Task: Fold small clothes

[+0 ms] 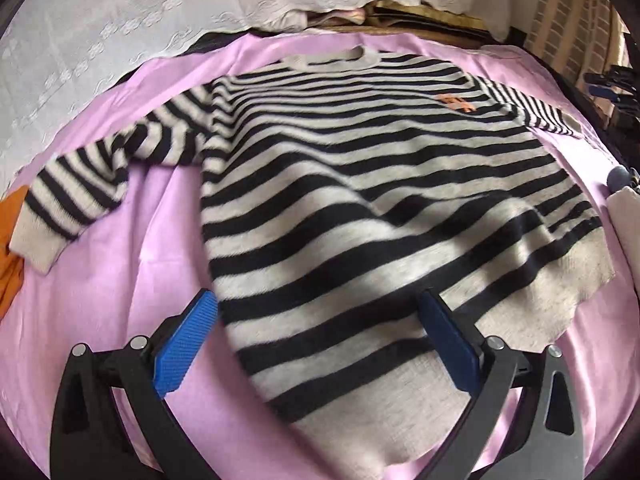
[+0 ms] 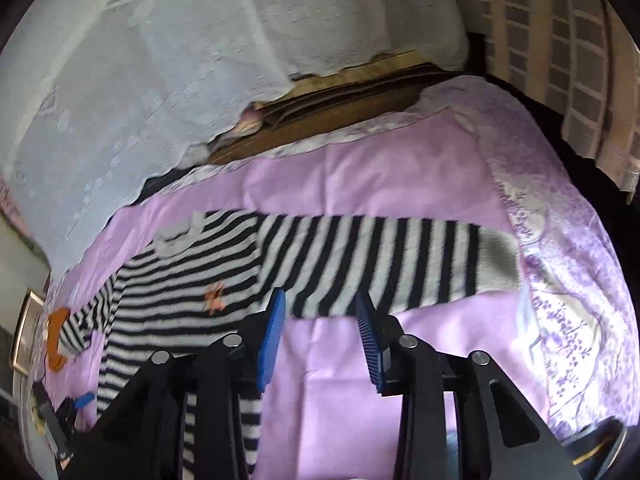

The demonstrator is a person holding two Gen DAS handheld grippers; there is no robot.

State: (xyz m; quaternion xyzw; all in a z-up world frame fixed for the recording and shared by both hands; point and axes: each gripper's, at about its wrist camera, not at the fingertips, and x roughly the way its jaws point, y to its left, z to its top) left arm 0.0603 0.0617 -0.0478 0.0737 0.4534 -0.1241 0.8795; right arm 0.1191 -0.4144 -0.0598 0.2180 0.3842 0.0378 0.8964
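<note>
Black-and-cream striped knit sweater (image 1: 360,184) flat on pink satin sheet (image 1: 120,280); left tongs (image 1: 320,304) and right tongs (image 2: 320,304) both spread, empty.

Daylit bed, pink sheet (image 1: 120,280), white lace cloth (image 2: 160,80) behind

A: What covers the surface?
B: A pink sheet (image 1: 120,264), smooth, filling the lower half of both views, with a lilac flowered border (image 2: 560,280) at the right.

A: Above it?
B: A white embroidered cloth (image 1: 120,20) at upper left, a checked curtain (image 2: 560,40) at upper right.

A: Anything else?
B: An orange cloth (image 1: 10,240) at the left edge.
</note>
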